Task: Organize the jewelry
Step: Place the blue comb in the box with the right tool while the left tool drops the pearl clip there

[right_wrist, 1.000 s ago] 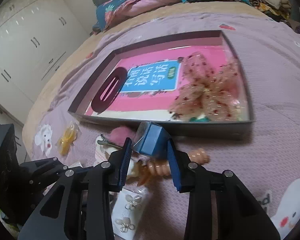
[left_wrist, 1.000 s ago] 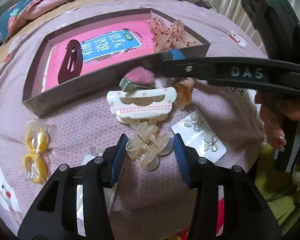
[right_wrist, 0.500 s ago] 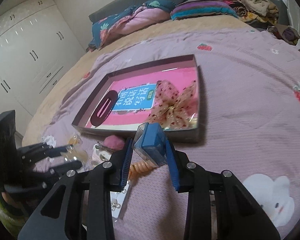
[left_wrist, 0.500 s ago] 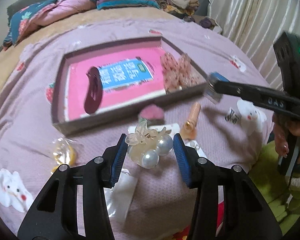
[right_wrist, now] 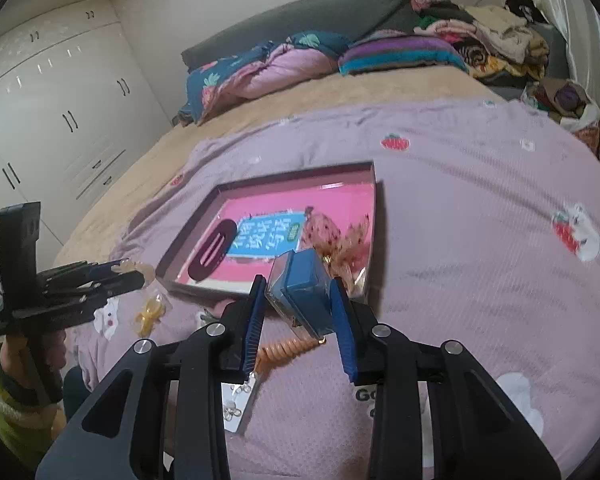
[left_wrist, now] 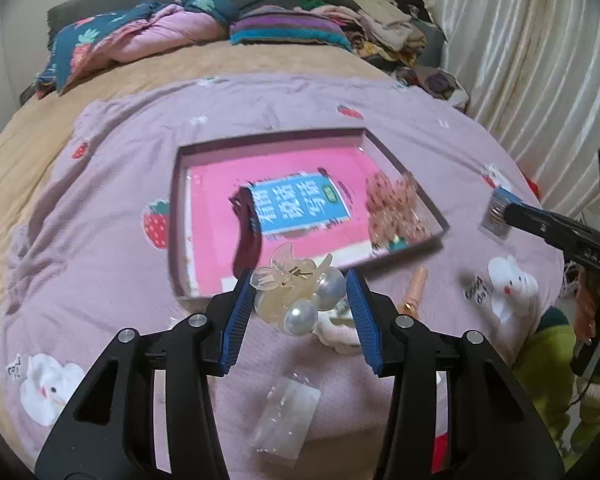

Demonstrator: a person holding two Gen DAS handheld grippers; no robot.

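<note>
My left gripper (left_wrist: 298, 298) is shut on a clear pearl hair claw (left_wrist: 296, 294), held above the purple blanket just in front of the dark tray (left_wrist: 175, 216). The tray has a pink lining and holds a maroon hair clip (left_wrist: 246, 236) and a sparkly red bow (left_wrist: 396, 210). My right gripper (right_wrist: 298, 306) is shut on a small clear box with a blue insert (right_wrist: 300, 290), lifted near the tray's near right corner (right_wrist: 370, 276). In the left wrist view this box (left_wrist: 498, 216) hangs at the right.
On the blanket lie an orange spiral hair tie (right_wrist: 286, 350), an earring card (right_wrist: 238, 402), a yellow item in a clear bag (right_wrist: 150, 314), a white hair claw (left_wrist: 338, 330) and a clear packet (left_wrist: 286, 416). Folded bedding and clothes are piled at the bed's far end.
Both grippers have risen off the blanket with their items. The pearl claw came up from among the clips, and the tray now looks smaller and farther below.
</note>
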